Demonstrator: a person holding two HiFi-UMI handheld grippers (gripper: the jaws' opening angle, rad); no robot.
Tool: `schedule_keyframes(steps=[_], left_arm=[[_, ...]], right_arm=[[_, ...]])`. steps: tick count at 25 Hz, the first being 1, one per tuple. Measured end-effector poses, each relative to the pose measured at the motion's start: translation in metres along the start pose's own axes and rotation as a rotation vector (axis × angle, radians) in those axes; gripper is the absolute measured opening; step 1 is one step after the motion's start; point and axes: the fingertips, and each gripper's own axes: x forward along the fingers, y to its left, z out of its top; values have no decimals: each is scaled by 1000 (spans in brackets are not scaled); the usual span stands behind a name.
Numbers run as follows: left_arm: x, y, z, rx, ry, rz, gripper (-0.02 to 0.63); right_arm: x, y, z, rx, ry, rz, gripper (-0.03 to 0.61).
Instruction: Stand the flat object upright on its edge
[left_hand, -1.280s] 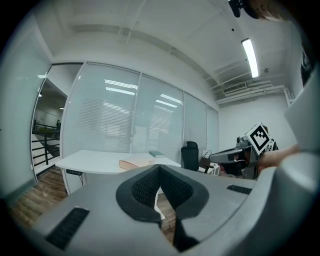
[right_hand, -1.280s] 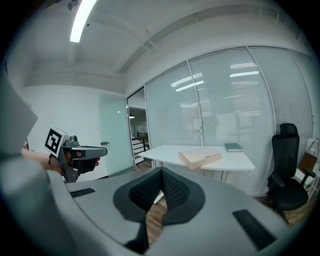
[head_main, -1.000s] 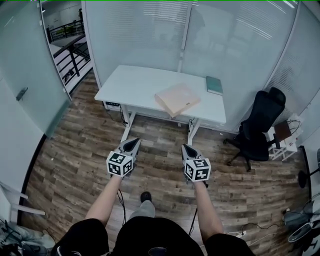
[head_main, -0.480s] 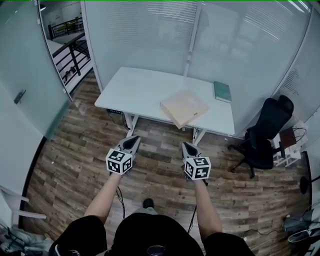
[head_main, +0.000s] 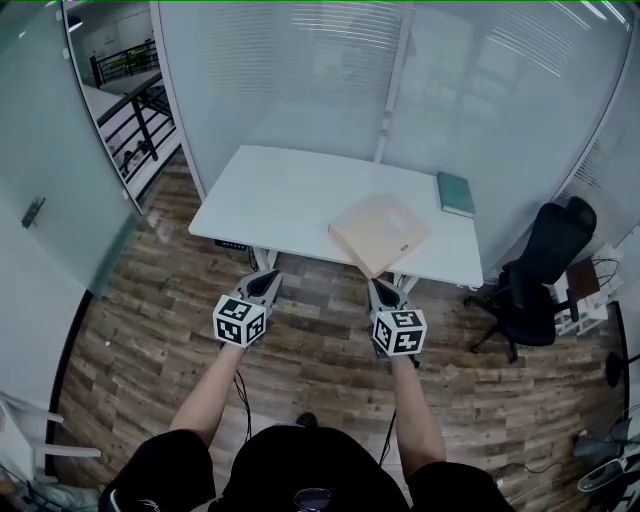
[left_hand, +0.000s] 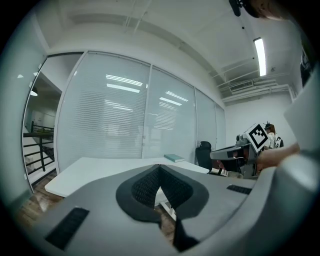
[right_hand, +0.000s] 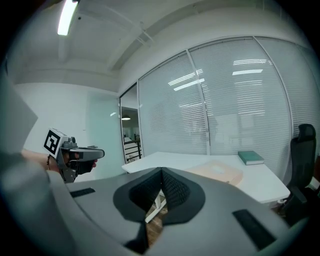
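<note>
- Left gripper (head_main: 267, 279): I hold it in the air above the wood floor (head_main: 150, 330), in front of the white table (head_main: 270, 195); its own view shows the two jaws pressed together at the tips, with nothing between them.
- Right gripper (head_main: 381, 289): level with the left one and well apart from it, just short of the table's front edge; its jaws are likewise fully closed and empty.
- Flat tan object (head_main: 380, 233): lying flat on the right half of the tabletop, turned at an angle; its near corner reaches the table's front edge; neither gripper touches it.
- Green book (head_main: 456, 193): flat on the table near the far right corner, just beyond the tan object and apart from it.
- Black office chair (head_main: 540, 265): on the floor to the right of the table.
- Surroundings: frosted glass walls (head_main: 300, 80) stand behind the table; a glass door (head_main: 50, 180) stands at the left.
- My forearms (head_main: 205, 400) run from the lower edge of the head view up to the marker cubes.
</note>
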Motion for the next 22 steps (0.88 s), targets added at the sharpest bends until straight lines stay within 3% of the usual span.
schedule_keyframes(steps=[11, 22], left_arm=[[14, 31, -17, -31, 21, -13, 18], [64, 53, -16, -8, 38, -36, 18]], right_arm=[[28, -6, -13, 23, 38, -31, 20], [65, -40, -9, 52, 24, -55, 21]])
